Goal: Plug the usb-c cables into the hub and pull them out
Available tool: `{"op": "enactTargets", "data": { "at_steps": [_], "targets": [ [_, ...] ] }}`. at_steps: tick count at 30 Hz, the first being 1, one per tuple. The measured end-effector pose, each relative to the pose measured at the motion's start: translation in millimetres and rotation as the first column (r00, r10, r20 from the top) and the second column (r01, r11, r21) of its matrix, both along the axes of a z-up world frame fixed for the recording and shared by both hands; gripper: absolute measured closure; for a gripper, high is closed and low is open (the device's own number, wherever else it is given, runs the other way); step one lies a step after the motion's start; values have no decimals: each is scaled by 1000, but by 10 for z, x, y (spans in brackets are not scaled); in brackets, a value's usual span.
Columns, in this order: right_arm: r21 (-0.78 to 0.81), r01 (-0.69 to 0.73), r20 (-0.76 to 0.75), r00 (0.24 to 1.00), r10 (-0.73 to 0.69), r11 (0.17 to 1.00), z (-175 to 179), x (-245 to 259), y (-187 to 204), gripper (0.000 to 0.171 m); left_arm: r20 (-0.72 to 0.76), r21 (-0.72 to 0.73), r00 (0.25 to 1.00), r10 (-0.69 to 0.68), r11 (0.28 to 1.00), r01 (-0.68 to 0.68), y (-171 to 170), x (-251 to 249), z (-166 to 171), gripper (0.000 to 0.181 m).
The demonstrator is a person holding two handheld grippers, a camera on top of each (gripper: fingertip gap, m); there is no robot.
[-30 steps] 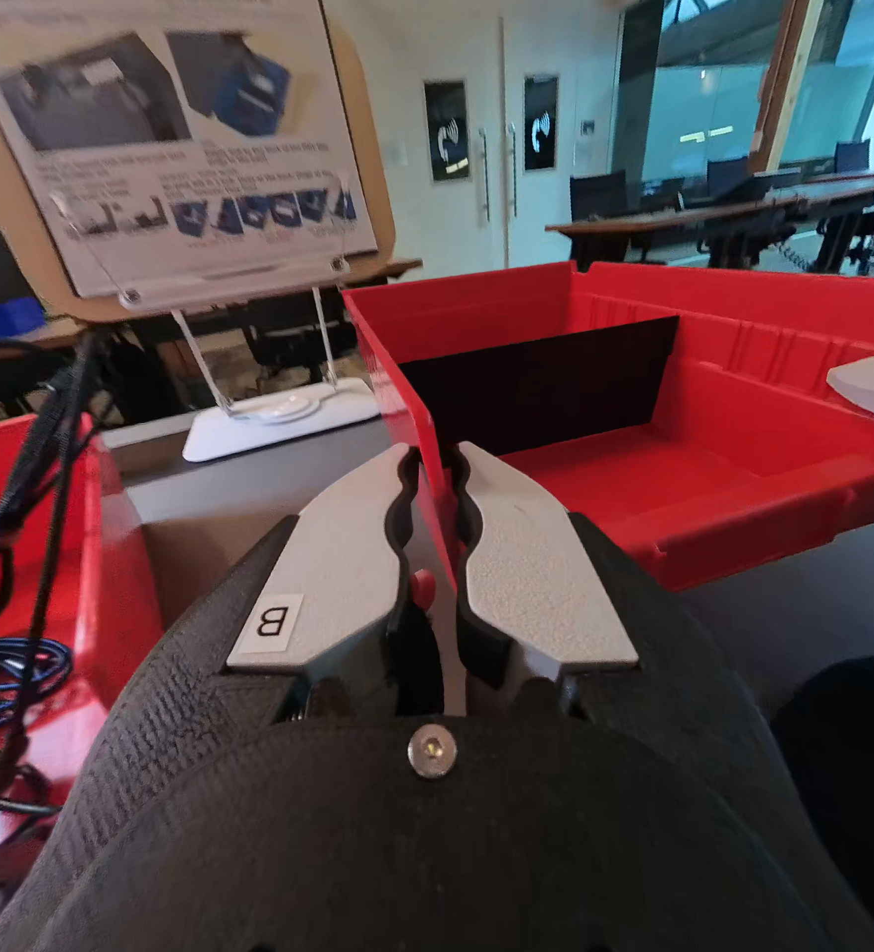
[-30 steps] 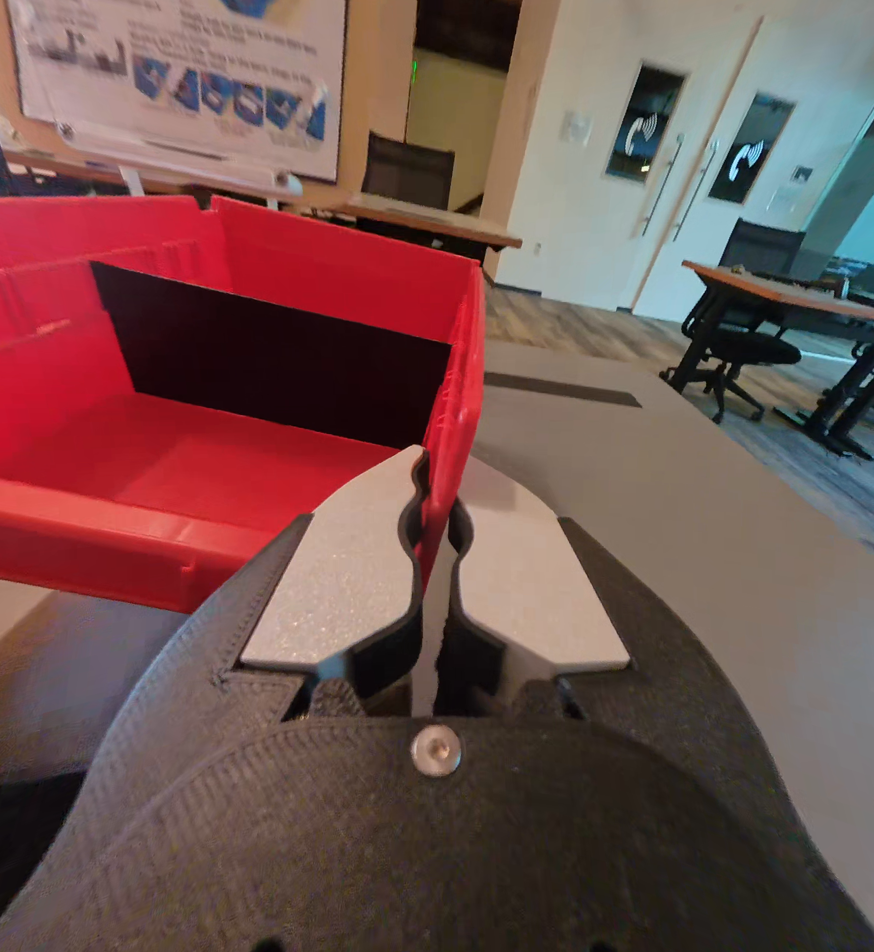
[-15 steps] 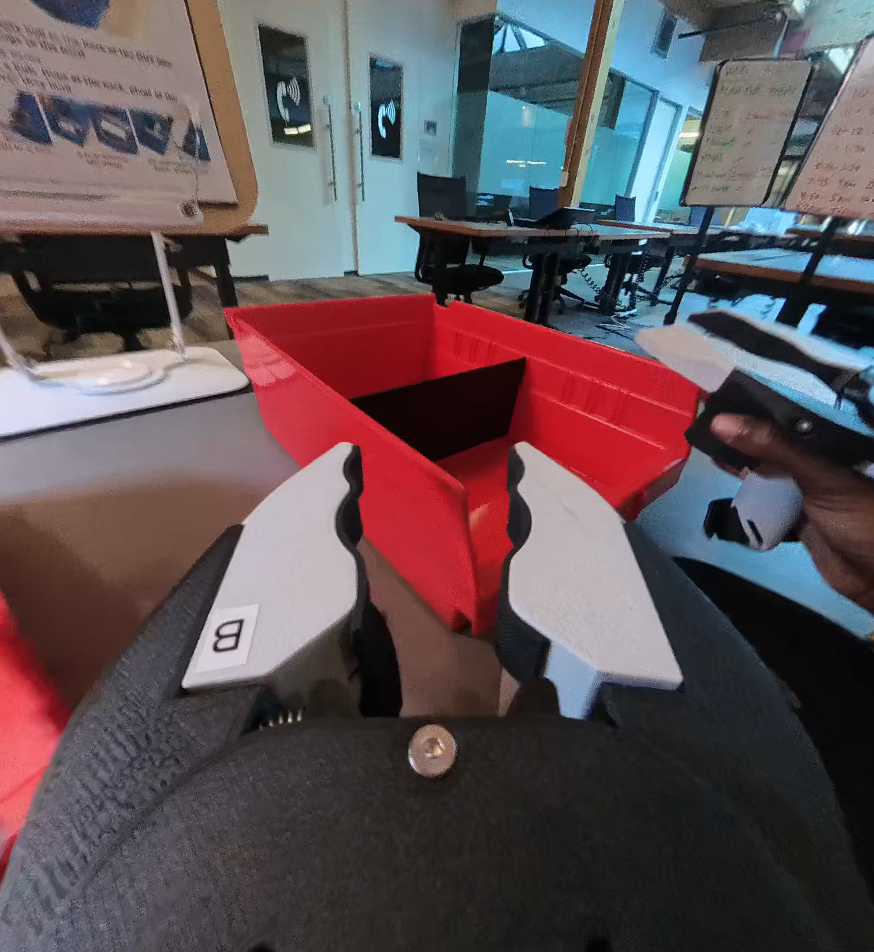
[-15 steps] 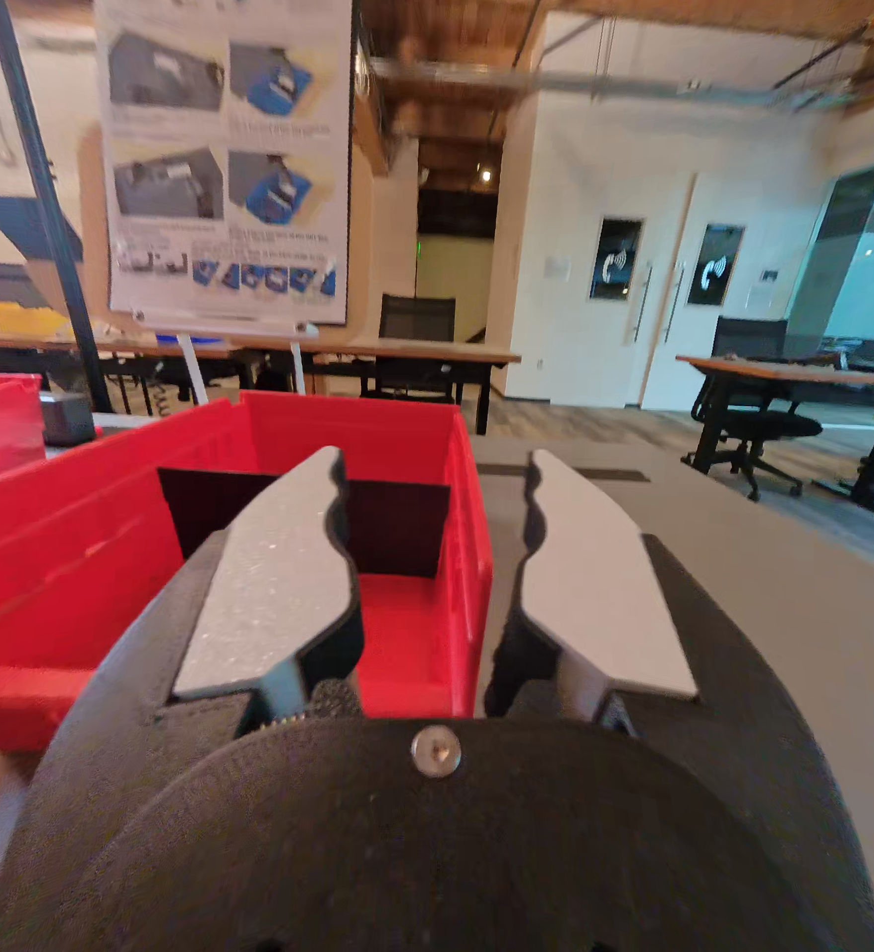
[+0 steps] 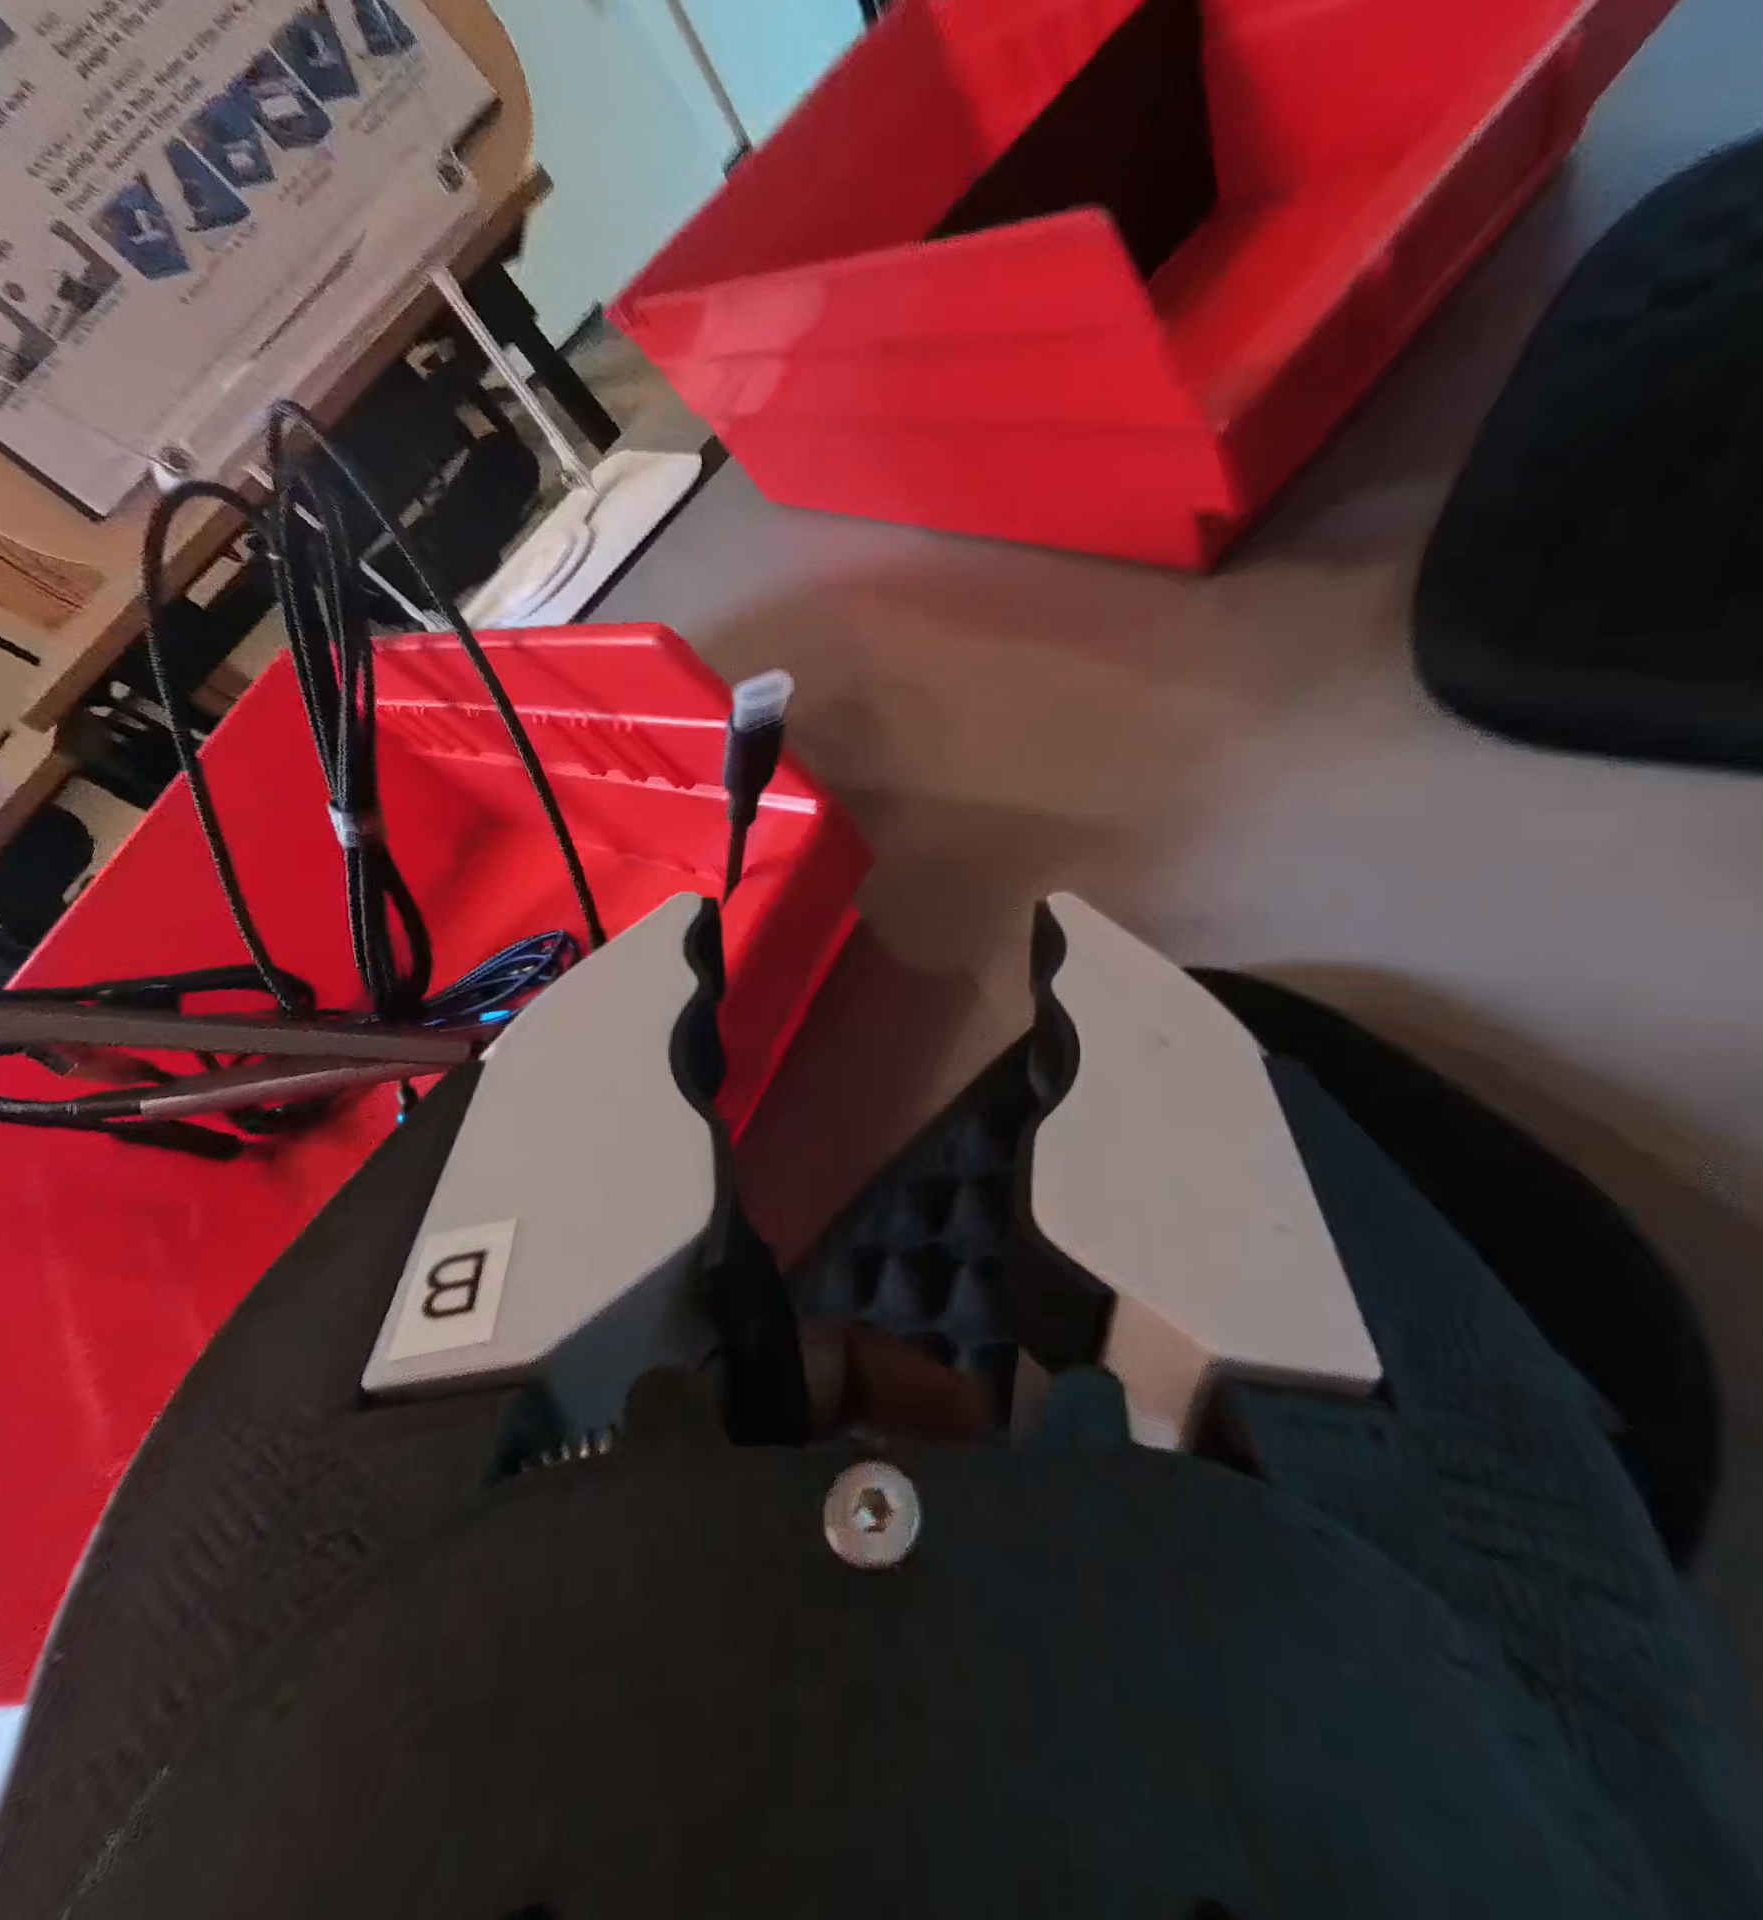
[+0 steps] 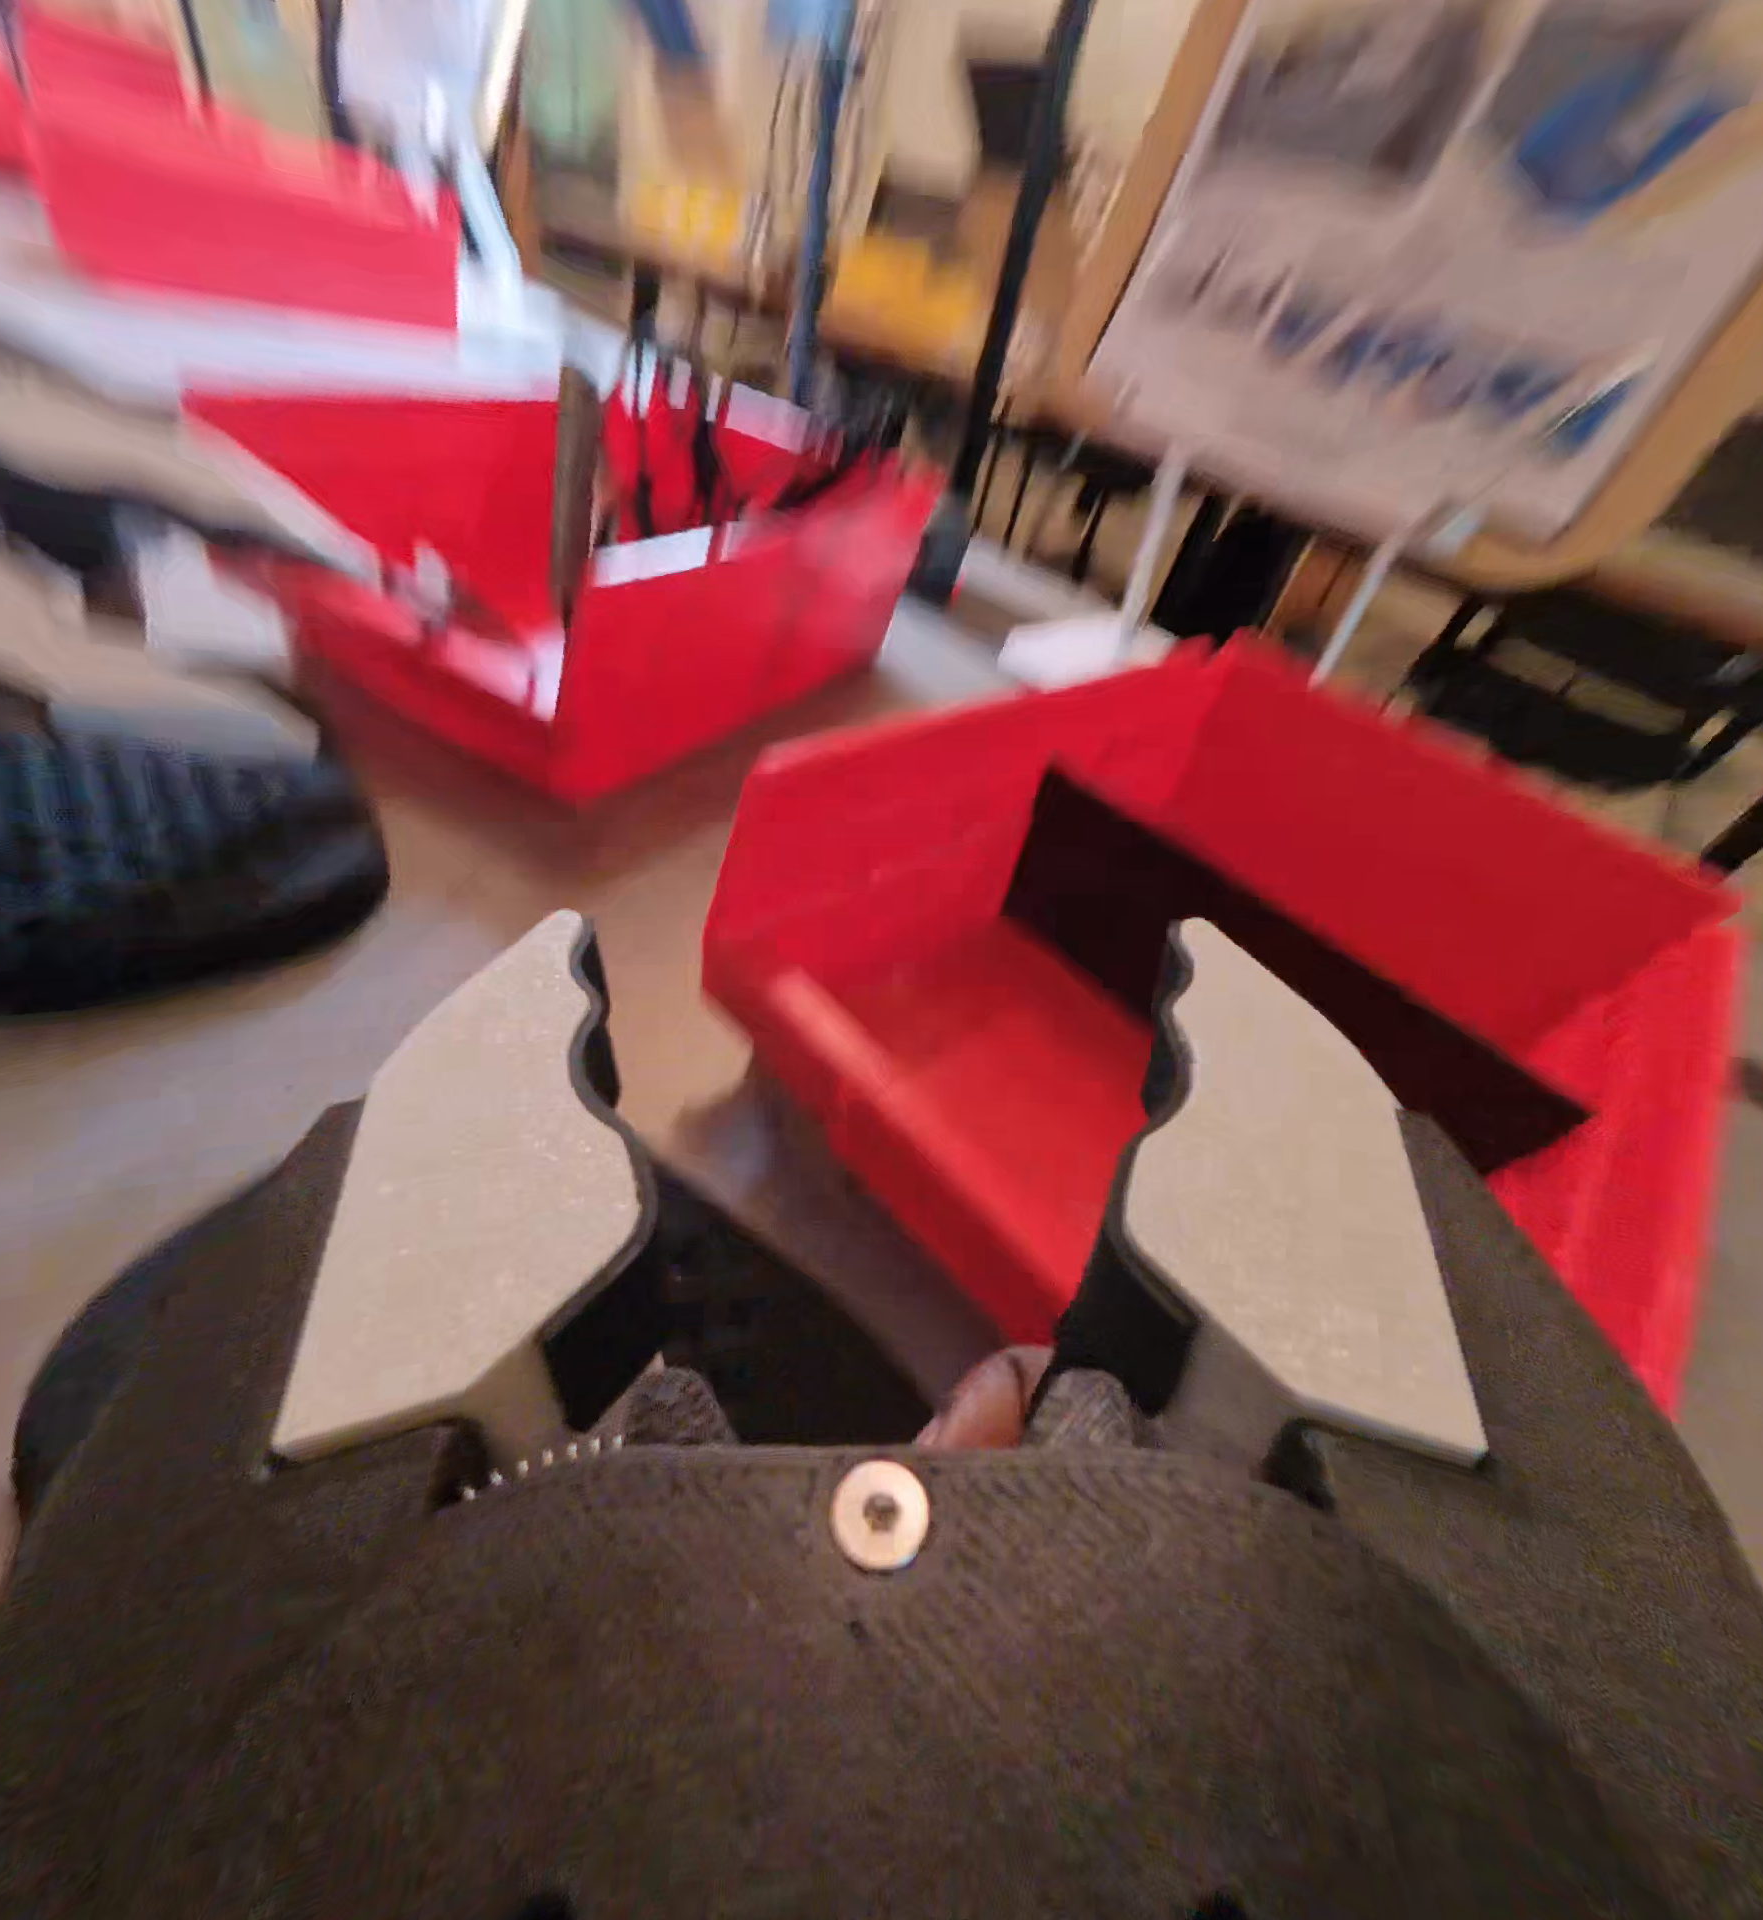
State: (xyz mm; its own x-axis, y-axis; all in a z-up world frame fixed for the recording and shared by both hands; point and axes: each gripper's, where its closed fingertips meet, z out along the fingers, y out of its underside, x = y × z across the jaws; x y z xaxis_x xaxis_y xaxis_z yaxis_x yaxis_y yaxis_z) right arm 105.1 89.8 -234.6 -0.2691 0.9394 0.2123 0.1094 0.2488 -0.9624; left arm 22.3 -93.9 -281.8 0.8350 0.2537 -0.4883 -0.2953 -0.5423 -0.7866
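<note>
The left gripper [image 5: 872, 914] is spread wide and holds nothing, poised over the grey desk [image 5: 1116, 727] beside a red plastic bin full of cables [image 5: 586, 727] at the desk's left side. In that bin lie thin black braided usb-c cables [image 5: 337, 727], looped and tied in bundles, with one dark plug with a silver tip [image 5: 757, 717] standing up over the bin's near-right rim, and two slim grey metal bars [image 5: 202, 1034] that may be hubs, though I cannot be sure. The cables look light and limp, so a grip on the braid would let the plug swing; the stiff moulded plug body just behind the metal tip is the better place to pinch, squarely, since the tip could bend. The right gripper [image 6: 882, 935] is also spread and empty, its view badly blurred, facing a second red bin with a black divider [image 6: 1220, 935] farther along the desk. Half a second earlier the left gripper, already parted, faced that divided bin; it now points down at the cable bin, and the right gripper has swung left.
</note>
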Motion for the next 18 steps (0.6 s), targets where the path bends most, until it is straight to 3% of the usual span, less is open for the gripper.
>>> {"op": "enactTargets", "data": {
  "at_steps": [4,6,8,12,15,18],
  "targets": [
    [237,-30,341,939,-54,971,-622,-97,57,82,67,-250,997,-40,967,55,29,-231,-314,123],
    [290,-71,426,902,-62,954,-784,-132,62,87,-55,-306,997,-44,952,26,20,-418,-318,136],
    [374,-90,466,879,-103,923,-871,-167,137,94,-96,-368,995,3,929,-38,-75,-595,-347,139],
    [457,-136,492,862,-122,879,-912,-255,213,106,-43,-493,996,74,866,-86,-409,-814,-557,136],
    [483,-194,539,834,-116,854,-1001,-269,240,131,2,-497,996,85,865,-73,-567,-935,-594,141],
    [482,-173,549,824,-143,859,-1007,-259,354,131,26,-530,993,114,844,-83,-774,-1011,-599,140]
  ]
}}
